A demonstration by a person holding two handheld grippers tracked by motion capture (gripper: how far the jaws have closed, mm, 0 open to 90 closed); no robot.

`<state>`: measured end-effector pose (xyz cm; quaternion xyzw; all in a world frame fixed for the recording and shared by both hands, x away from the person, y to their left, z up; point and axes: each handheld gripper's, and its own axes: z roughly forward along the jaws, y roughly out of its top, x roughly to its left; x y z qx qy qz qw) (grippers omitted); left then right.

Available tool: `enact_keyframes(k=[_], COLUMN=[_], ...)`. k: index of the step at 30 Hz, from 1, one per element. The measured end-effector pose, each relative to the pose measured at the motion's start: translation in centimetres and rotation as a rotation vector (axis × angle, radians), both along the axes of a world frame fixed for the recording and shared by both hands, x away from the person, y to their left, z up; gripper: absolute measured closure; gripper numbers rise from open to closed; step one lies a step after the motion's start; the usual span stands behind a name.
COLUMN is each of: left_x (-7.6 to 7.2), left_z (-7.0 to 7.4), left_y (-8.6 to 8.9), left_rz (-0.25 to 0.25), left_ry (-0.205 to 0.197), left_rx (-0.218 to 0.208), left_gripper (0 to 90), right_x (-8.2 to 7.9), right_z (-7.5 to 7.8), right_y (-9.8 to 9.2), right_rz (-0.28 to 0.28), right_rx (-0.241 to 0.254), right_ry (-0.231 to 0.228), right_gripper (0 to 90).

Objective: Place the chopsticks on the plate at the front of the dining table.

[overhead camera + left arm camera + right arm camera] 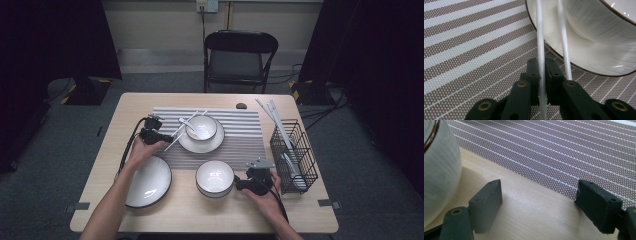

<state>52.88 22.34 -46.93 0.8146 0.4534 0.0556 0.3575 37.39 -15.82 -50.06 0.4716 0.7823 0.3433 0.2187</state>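
We are working with the left tongs (543, 82) clamped on one white chopstick (540, 50), whose far end is leaning on the rim of the plate (584, 62) that carries a bowl (599, 22); a second chopstick (564, 47) is lying just beside it, outside the pads and also resting on that plate. To do this step well, we are judging that the held stick should be kept straight along the pads so it cannot pivot, and lifted clear without dragging its twin off the rim or knocking the bowl. The right tongs (537, 202) are standing wide apart with nothing between them, hovering over bare worktop (529, 210) next to the nearer bowl (439, 170) and the edge of the striped placemat (564, 150). The left gripper view is giving us the fine detail of which stick is pinched. The high view is giving us the layout instead: the left tongs (159, 133) at the mat's left edge, the right tongs (239, 184) beside the nearer bowl (214, 178), a large empty plate (148, 181) by the left forearm, and a wire basket (294, 155) with more utensils at the right, which looks the likely place for cutlery.
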Motion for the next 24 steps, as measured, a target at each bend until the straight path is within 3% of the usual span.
enact_keyframes(k=[2,4,6,11,24], left_x=[0.0,-0.1,-0.1,-0.4,-1.4], left_z=[0.0,0.1,0.0,0.2,1.7], left_y=[0.0,0.1,0.1,0.0,1.0], left_rz=[0.006,0.01,0.012,0.015,0.025], left_ry=[0.002,-0.001,-0.001,-0.003,-0.035], left_rx=[0.009,-0.005,-0.027,-0.028,-0.021], left_gripper=[81.5,75.2,75.2,67.8,66.2], right_x=[0.0,0.0,0.0,0.0,-0.1], right_z=[0.0,0.0,0.0,0.0,0.0], right_y=[0.0,0.0,0.0,0.0,0.0], right_rz=[0.0,0.0,0.0,0.0,-0.007], right_rx=[0.0,0.0,0.0,0.0,0.004], right_ry=[0.0,0.0,0.0,0.0,0.003], right_gripper=[20.5,20.5,20.5,20.5,20.7])
